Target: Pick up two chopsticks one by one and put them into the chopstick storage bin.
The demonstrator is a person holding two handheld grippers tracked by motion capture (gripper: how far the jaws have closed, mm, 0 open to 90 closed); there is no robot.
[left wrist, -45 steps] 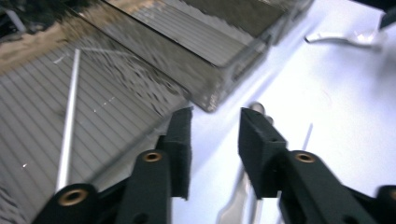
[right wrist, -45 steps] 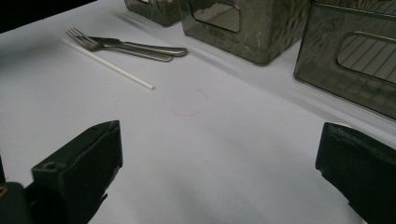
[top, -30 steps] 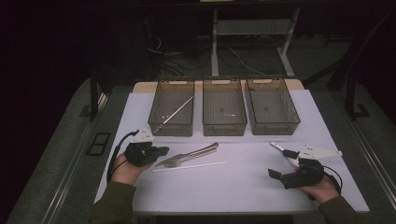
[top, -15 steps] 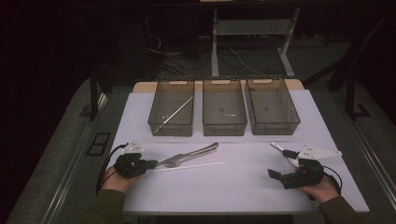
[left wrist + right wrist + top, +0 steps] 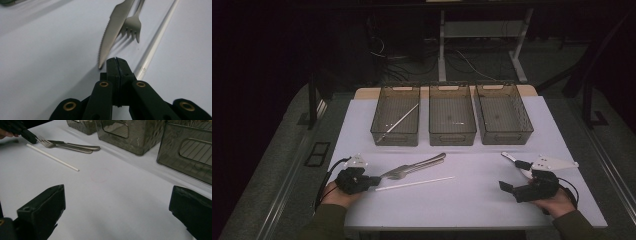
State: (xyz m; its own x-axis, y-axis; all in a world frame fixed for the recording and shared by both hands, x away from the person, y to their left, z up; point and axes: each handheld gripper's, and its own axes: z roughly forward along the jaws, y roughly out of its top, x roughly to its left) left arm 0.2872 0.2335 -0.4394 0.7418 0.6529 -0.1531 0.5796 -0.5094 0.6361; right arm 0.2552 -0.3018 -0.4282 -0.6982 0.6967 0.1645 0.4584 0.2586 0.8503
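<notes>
The left hand-held gripper (image 5: 373, 181) was seen low on the counter (image 5: 472, 200), jaws pressed fully together with nothing between them, its tip just beside the near end of the straw (image 5: 414, 183) and the knife (image 5: 112, 30) point. Knife and fork (image 5: 132, 26) lay side by side, touching, with the straw just beside them, all loose on the counter in front of the bins. The right hand-held gripper (image 5: 512, 176) was held at the counter's right side, jaws spread wide and empty, well apart from the cutlery. A white spoon-like piece (image 5: 517, 164) lay close by it.

One thin rod (image 5: 399, 121) was already lodged in the left bin (image 5: 395, 137); something small was glimpsed in the middle bin (image 5: 452, 137), too small to tell; the right bin (image 5: 504, 136) looked bare. So sorting was judged barely begun: knife, fork and straw were not yet picked up, and no grip was yet taken.
</notes>
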